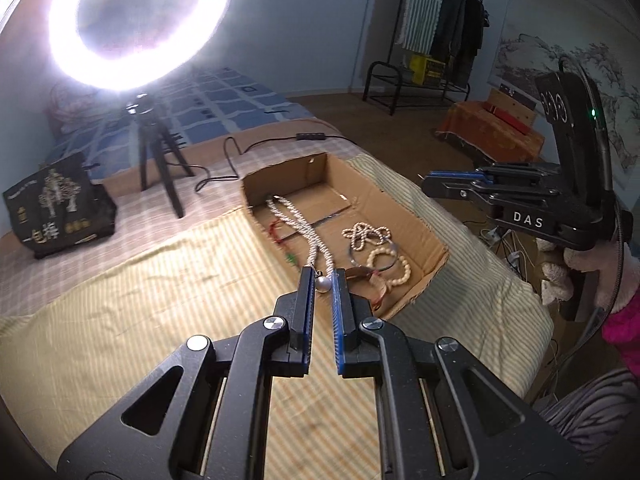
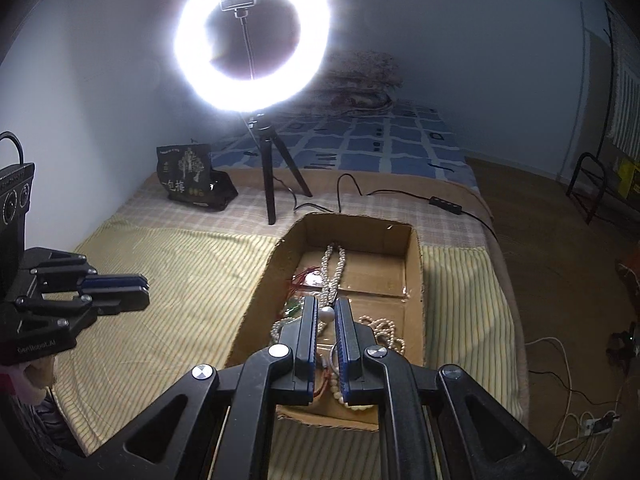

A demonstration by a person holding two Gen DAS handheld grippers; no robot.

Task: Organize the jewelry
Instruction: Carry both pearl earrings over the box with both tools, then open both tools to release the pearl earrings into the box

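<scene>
Left gripper point(image 1: 323, 280) sits low centre in its own view, jaws parted a little, a small silver ball point(image 1: 323, 284) right in the gap at the fingertips. Whether the pads actually touch that ball, I cannot tell. Behind it, centre frame, the cardboard box point(image 1: 404, 208) lies open on the striped cloth point(image 1: 120, 300), and the jewelry is all in there: a long pearl necklace point(image 1: 298, 224) running up the middle, a looped bead strand point(image 1: 362, 234) to its right, a bead bracelet point(image 1: 394, 268) lower right, something red point(image 1: 274, 232) on the left.

Over to the right wrist view: right gripper point(image 2: 327, 312) hangs above the box point(image 2: 418, 264), jaws slightly apart too, a white bead point(image 2: 327, 314) showing between the tips; contact unclear. Pearl necklace point(image 2: 334, 268) stretches away up the box.

Ring light point(image 2: 252, 36) blazes top centre on its tripod point(image 2: 270, 184), a black bag point(image 2: 192, 180) to its left.
</scene>
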